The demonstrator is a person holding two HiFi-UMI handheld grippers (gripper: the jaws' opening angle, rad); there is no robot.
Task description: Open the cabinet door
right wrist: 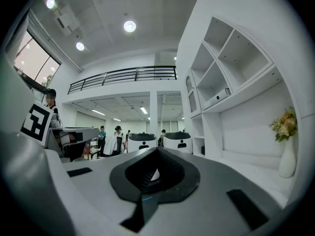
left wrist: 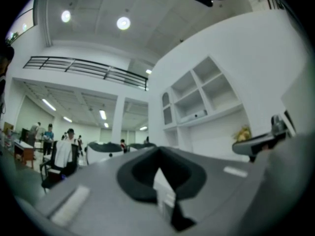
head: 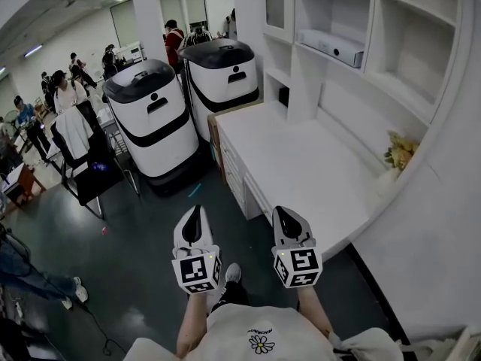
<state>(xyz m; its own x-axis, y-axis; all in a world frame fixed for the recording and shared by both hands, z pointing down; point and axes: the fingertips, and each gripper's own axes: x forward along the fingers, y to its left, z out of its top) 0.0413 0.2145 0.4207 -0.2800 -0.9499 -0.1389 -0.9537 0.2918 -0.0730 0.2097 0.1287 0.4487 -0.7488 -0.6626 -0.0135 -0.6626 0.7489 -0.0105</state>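
Right now both tools hang low in front of the person, over a dark, glossy floor. The left hand-held gripper has its jaws pressed together into a tapered white-and-black point, with nothing between them; its own view shows the same, a smooth grey shell around a dark rounded recess. The right hand-held gripper is likewise closed and empty. Each carries a cube printed with square black-and-white markers.

The cabinet stands ahead and to the right, well apart from both grippers. It is a matte white wall unit of open, boxy shelves. Its door, a white frame with an arched pane, sits closed at the upper left corner of the unit. Below the shelves runs a flat white table with flat-fronted drawers under its near edge. On the far right of the table stands a slim white vase with yellowish flowers. A long white box lies on one shelf.

Left of the table stand two rounded white machines with black tops and black bands, side by side. Farther left is a black chair with a white garment draped over its back.
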